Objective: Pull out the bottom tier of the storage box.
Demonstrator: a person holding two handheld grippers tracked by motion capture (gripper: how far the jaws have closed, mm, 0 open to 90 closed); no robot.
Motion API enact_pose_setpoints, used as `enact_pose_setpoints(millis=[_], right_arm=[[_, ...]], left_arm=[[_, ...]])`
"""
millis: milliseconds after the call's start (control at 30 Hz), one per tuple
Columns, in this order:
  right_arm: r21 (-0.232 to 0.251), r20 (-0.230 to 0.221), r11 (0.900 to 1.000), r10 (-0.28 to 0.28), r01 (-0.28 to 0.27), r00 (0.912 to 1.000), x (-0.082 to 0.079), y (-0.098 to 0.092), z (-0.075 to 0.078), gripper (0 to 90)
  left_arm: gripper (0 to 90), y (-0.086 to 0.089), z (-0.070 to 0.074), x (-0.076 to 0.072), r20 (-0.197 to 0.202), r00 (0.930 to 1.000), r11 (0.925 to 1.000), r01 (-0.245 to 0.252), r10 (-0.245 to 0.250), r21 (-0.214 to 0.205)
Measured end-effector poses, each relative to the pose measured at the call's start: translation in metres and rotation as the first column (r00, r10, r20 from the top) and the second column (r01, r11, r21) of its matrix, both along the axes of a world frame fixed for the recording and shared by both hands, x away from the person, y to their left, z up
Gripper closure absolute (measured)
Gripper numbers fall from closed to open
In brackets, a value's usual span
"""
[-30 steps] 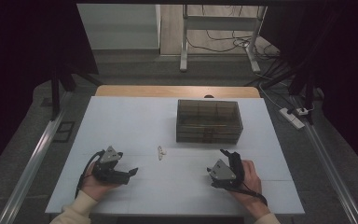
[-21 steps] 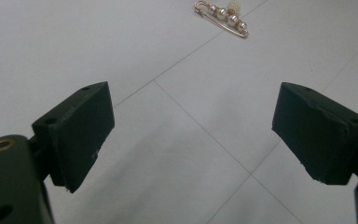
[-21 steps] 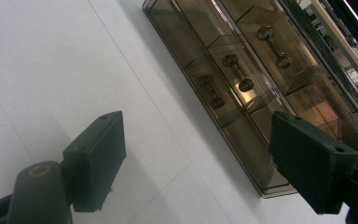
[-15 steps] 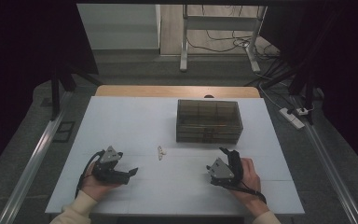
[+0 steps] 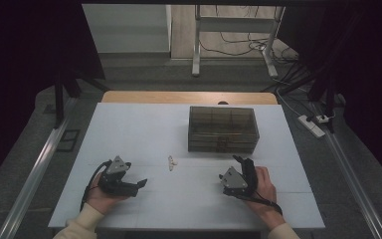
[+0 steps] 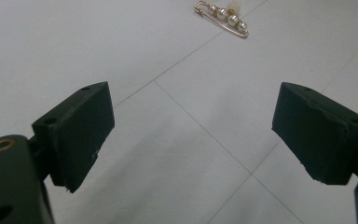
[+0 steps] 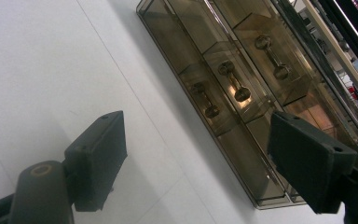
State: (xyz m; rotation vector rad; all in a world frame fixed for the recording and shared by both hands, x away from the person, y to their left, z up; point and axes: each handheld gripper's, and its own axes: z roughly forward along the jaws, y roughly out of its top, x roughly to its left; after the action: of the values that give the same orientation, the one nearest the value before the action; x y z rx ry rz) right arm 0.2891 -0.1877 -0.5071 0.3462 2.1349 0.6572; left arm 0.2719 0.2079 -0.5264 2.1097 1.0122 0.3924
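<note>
A small gold pin with pearl beads [image 5: 171, 163] [image 6: 222, 17] lies on the white table [image 5: 144, 129] between the two hands. Behind it stands a smoky transparent drawer box [image 5: 222, 129] [image 7: 235, 88] with metal handles on three drawer fronts. My left gripper [image 5: 140, 184] [image 6: 193, 135] rests low at the front left, open, pointing toward the pin, nothing between its jaws. My right gripper [image 5: 242, 168] [image 7: 205, 163] sits at the front right, open and empty, tilted and aimed at the box's drawer fronts.
A wooden strip [image 5: 189, 97] runs along the table's far edge. Metal rails [image 5: 35, 174] flank the table. A power strip [image 5: 312, 125] and cables lie on the floor at the right, and a stand's legs [image 5: 196, 45] rise behind.
The right gripper has crept slightly forward toward the box. The left hand, pin and box have stayed put.
</note>
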Motion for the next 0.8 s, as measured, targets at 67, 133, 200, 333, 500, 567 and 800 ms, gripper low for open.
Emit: enact_pose_setpoints(millis=[67, 133, 200, 333, 500, 567, 800], right_arm=[[-0.002, 0.002, 1.0000, -0.001, 0.001, 1.0000, 0.0008, 0.0004, -0.0003, 19.8], [-0.007, 0.007, 1.0000, -0.001, 0.001, 1.0000, 0.0014, 0.0008, -0.0008, 19.9], [-0.011, 0.009, 0.9999, 0.000, 0.000, 1.0000, 0.0022, 0.0014, -0.0012, 20.0], [-0.015, 0.015, 0.9999, 0.000, 0.000, 0.9999, 0.0037, 0.0026, -0.0016, 20.2], [-0.021, 0.018, 0.9998, -0.001, 0.002, 0.9998, 0.0054, 0.0037, -0.0021, 20.4], [-0.024, 0.018, 0.9997, 0.000, 0.001, 0.9998, 0.0064, 0.0041, -0.0021, 20.4], [-0.027, 0.021, 0.9996, -0.004, 0.004, 0.9998, 0.0091, 0.0047, -0.0036, 20.5]], left_arm=[[12.0, -0.0001, 0.0000, 0.0000, 0.000, 1.0000, 1.0000, 0.001, -0.001, 0.000], [12.0, -0.0001, -0.0001, 0.0001, 0.000, 1.0000, 1.0000, 0.001, -0.001, 0.002], [12.0, -0.0001, -0.0001, 0.0001, -0.001, 1.0000, 1.0000, 0.001, -0.001, 0.000], [12.0, -0.0001, -0.0001, 0.0001, -0.001, 1.0000, 1.0000, 0.002, -0.002, 0.001], [12.0, -0.0001, -0.0002, 0.0001, -0.001, 1.0000, 1.0000, 0.003, -0.003, 0.001], [12.0, -0.0001, -0.0001, 0.0001, -0.001, 1.0000, 1.0000, 0.003, -0.003, 0.001], [12.0, -0.0004, -0.0002, -0.0001, -0.001, 1.0000, 1.0000, 0.007, -0.007, 0.004]])
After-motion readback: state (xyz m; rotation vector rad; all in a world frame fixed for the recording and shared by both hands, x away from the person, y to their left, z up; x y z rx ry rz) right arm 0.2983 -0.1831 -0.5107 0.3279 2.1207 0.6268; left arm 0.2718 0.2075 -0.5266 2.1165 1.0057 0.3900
